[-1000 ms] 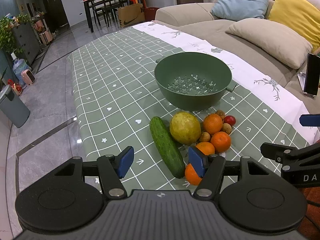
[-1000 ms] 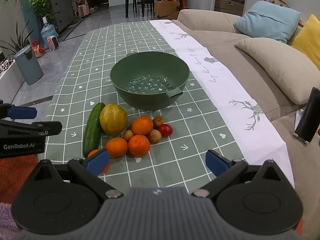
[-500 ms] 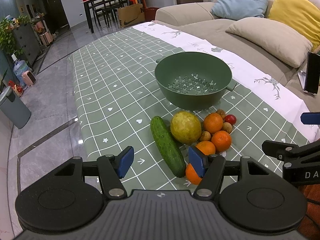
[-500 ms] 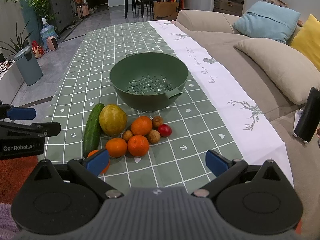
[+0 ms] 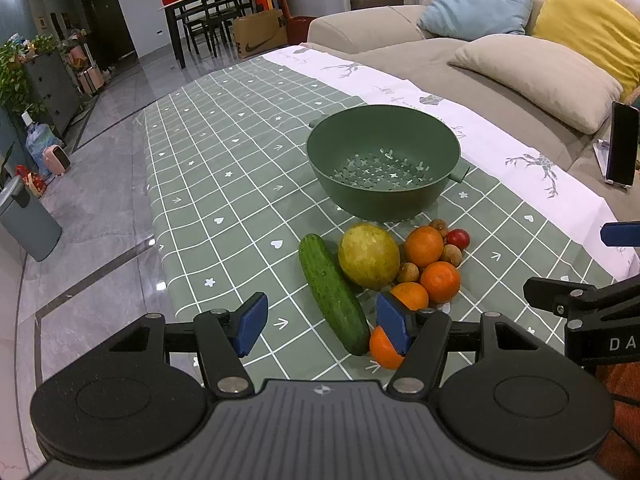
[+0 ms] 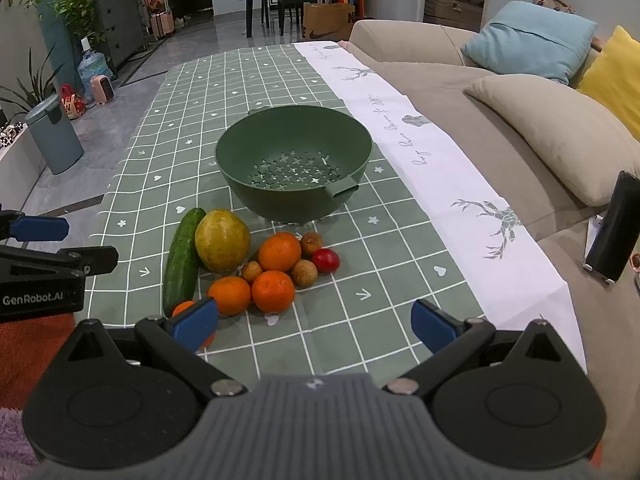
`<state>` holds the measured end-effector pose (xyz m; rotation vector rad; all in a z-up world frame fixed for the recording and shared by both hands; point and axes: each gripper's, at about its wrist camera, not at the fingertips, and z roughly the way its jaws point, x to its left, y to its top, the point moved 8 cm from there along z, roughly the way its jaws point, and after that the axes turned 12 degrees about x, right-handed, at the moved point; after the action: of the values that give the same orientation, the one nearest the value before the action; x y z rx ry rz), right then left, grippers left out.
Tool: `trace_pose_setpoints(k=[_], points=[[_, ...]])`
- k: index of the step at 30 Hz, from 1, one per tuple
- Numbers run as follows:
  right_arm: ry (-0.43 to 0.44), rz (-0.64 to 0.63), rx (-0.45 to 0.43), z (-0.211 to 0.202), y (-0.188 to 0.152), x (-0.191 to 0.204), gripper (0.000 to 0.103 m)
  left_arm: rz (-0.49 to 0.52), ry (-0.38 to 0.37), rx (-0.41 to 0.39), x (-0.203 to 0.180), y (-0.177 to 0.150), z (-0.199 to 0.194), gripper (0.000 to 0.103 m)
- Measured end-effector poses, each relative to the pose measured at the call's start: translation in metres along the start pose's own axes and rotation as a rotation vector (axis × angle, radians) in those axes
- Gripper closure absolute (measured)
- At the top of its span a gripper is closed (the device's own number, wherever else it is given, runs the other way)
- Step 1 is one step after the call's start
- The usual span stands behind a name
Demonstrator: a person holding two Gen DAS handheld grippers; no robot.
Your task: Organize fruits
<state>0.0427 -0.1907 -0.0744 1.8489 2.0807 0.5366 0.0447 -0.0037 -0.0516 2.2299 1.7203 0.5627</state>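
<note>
An empty green colander bowl [image 5: 383, 160] [image 6: 294, 160] stands on the green checked tablecloth [image 5: 224, 184]. In front of it lie a cucumber [image 5: 332, 292] [image 6: 182, 258], a yellow-green round fruit [image 5: 368, 256] [image 6: 222, 246], several oranges [image 5: 424, 246] [image 6: 279, 251], small brown fruits [image 6: 305, 273] and a small red fruit [image 5: 457, 238] [image 6: 325, 260]. My left gripper [image 5: 322, 322] is open and empty, just short of the cucumber's near end. My right gripper [image 6: 314, 324] is open and empty, in front of the fruit pile.
A beige sofa [image 6: 500, 120] with cushions borders the table on the right, past a white runner [image 6: 432, 160]. A phone on a stand [image 6: 610, 226] sits on the sofa. The table's left edge drops to a tiled floor [image 5: 80, 240] with a grey bin [image 5: 28, 220].
Both grippers have crept slightly forward toward the fruit. Nothing on the table has moved.
</note>
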Motion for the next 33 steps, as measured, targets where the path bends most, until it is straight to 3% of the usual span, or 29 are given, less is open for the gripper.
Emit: trace_pose_setpoints(k=[33], points=[[0.002,0.021,0.009,0.0024,-0.0034,-0.0037,0.005,0.001,-0.007,0.005,-0.0023,-0.0003,0.0017,0.029]])
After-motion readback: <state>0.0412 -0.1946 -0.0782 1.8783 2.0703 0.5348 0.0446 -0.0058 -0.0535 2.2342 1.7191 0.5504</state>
